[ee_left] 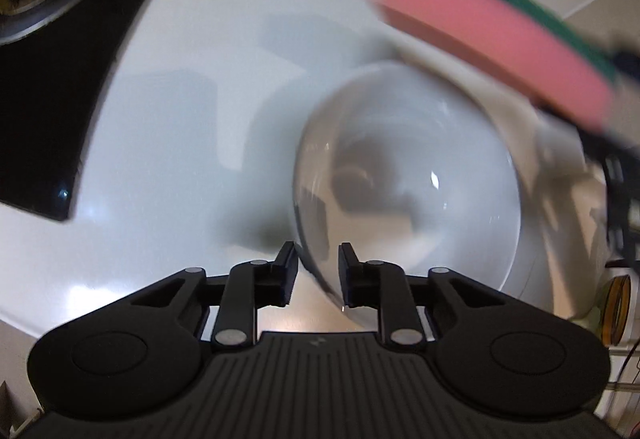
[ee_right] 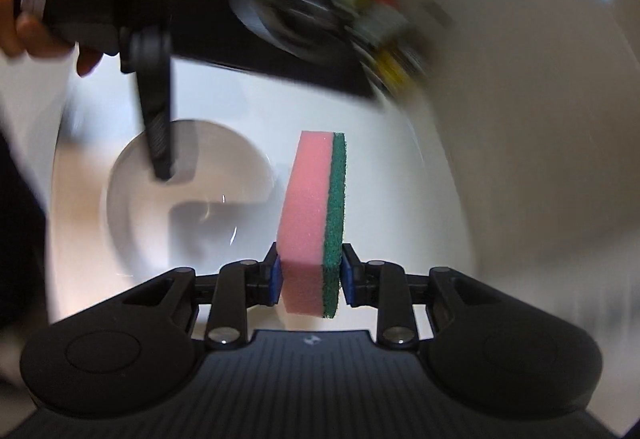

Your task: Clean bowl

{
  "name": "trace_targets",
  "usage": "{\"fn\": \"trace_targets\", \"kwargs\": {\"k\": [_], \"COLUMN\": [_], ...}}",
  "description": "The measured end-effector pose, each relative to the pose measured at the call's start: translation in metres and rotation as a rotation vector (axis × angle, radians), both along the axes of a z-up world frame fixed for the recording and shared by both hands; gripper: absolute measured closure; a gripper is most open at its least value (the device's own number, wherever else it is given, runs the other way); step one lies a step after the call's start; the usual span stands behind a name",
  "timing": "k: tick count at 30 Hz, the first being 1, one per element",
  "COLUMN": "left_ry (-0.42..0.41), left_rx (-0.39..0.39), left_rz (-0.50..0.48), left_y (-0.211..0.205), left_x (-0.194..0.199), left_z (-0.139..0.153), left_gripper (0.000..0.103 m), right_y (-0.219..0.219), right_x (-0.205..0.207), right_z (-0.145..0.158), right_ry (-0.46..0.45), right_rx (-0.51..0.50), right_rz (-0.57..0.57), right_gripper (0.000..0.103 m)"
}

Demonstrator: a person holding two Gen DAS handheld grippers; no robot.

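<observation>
The clear, smooth, round glass bowl (ee_left: 408,179) sits on the shiny white worktop (ee_left: 180,119). Its rim is between the left tongs (ee_left: 316,275), which are part open; I cannot tell if they pinch it. Glass is slippery, so it could slide out. The right tongs (ee_right: 310,275) squeeze a soft pink-and-green sponge (ee_right: 312,223) just beside the bowl.
</observation>
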State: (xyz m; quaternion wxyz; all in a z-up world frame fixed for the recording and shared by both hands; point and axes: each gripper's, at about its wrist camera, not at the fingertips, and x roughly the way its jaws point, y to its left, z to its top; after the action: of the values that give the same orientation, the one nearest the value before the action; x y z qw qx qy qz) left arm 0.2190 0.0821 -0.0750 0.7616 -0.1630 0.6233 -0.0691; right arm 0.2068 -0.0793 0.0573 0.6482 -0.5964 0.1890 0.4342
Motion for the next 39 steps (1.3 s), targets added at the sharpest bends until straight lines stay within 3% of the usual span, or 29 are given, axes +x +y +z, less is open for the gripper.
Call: {"fn": "trace_targets", "kwargs": {"k": [3, 5, 8, 12, 13, 19, 24, 29, 32, 35, 37, 39], "left_ry": [-0.04, -0.077, -0.124, -0.197, -0.216, -0.287, -0.298, -0.276, -0.217, -0.146, -0.142, -0.131], "left_rx": [0.01, 0.046, 0.114, 0.139, 0.152, 0.177, 0.157, 0.119, 0.073, 0.055, 0.048, 0.035], "left_rz": [0.001, -0.017, -0.014, -0.012, -0.015, -0.075, -0.115, -0.153, -0.166, -0.122, -0.086, -0.055], "left_y": [-0.001, -0.005, -0.007, -0.005, -0.006, -0.016, -0.019, -0.023, -0.02, -0.008, 0.0, 0.005], "left_x": [-0.006, -0.009, -0.009, -0.004, -0.003, 0.005, 0.016, 0.037, 0.05, 0.05, 0.04, 0.025], "left_z": [-0.002, -0.003, -0.01, -0.011, -0.01, -0.012, -0.011, -0.011, -0.009, 0.0, 0.011, 0.018], "left_gripper": [0.077, 0.078, 0.082, 0.082, 0.077, 0.062, 0.061, 0.061, 0.065, 0.078, 0.078, 0.078], "right_y": [0.027, 0.039, 0.051, 0.044, 0.038, -0.011, -0.049, -0.062, -0.066, -0.073, -0.075, -0.067], "right_x": [0.01, 0.014, 0.025, 0.038, 0.041, 0.048, 0.004, -0.056, -0.069, -0.072, -0.059, -0.045], "right_z": [-0.013, -0.023, -0.022, -0.017, -0.016, -0.003, -0.01, -0.011, -0.004, 0.009, 0.02, 0.025], "right_ry": [-0.007, -0.009, 0.036, 0.109, 0.129, 0.251, 0.246, 0.249, 0.26, 0.244, 0.185, 0.153], "right_rx": [-0.129, -0.219, -0.311, -0.344, -0.335, -0.17, -0.022, 0.128, 0.166, 0.191, 0.183, 0.164], "right_rz": [0.259, 0.374, 0.419, 0.308, 0.261, -0.087, -0.419, -0.675, -0.74, -0.788, -0.775, -0.689], "right_gripper": [0.078, 0.078, 0.078, 0.078, 0.078, 0.078, 0.078, 0.079, 0.078, 0.078, 0.078, 0.078]}}
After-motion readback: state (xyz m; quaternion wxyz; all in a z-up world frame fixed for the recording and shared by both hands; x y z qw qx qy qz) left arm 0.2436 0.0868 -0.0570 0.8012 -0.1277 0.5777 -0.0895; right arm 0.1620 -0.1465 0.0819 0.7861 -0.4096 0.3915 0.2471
